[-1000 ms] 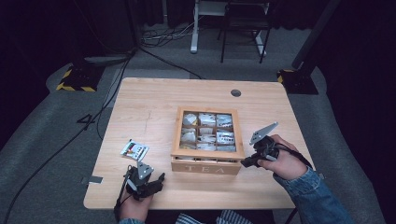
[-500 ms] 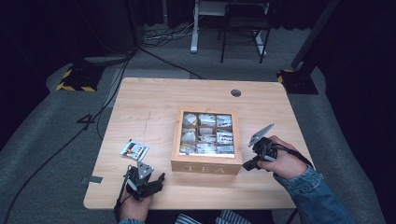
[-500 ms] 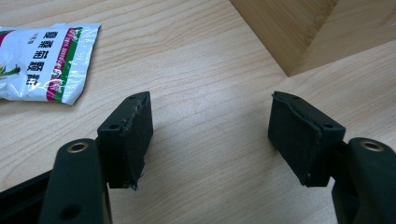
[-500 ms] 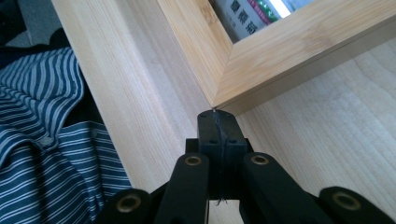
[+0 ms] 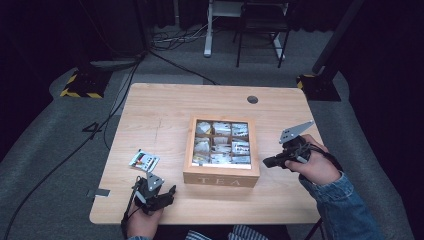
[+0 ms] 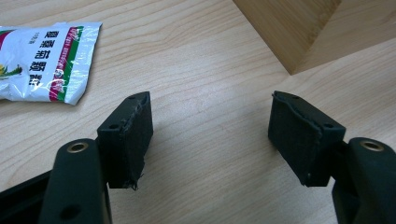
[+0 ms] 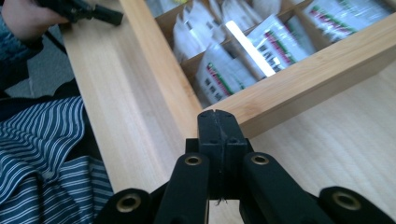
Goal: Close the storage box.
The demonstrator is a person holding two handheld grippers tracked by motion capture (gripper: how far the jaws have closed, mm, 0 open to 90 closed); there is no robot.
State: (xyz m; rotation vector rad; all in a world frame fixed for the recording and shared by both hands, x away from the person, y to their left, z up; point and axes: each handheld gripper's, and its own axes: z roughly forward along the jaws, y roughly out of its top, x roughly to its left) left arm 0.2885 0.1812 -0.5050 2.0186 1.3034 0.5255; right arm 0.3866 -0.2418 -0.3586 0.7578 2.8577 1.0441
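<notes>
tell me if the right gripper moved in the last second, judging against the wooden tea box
Yes. In the high view the right gripper has dropped toward the person's side of the table, sliding along the right side of the wooden tea box toward its front corner.

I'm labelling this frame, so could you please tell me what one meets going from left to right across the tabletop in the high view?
Loose sachet → left gripper → wooden tea box → right gripper.
</notes>
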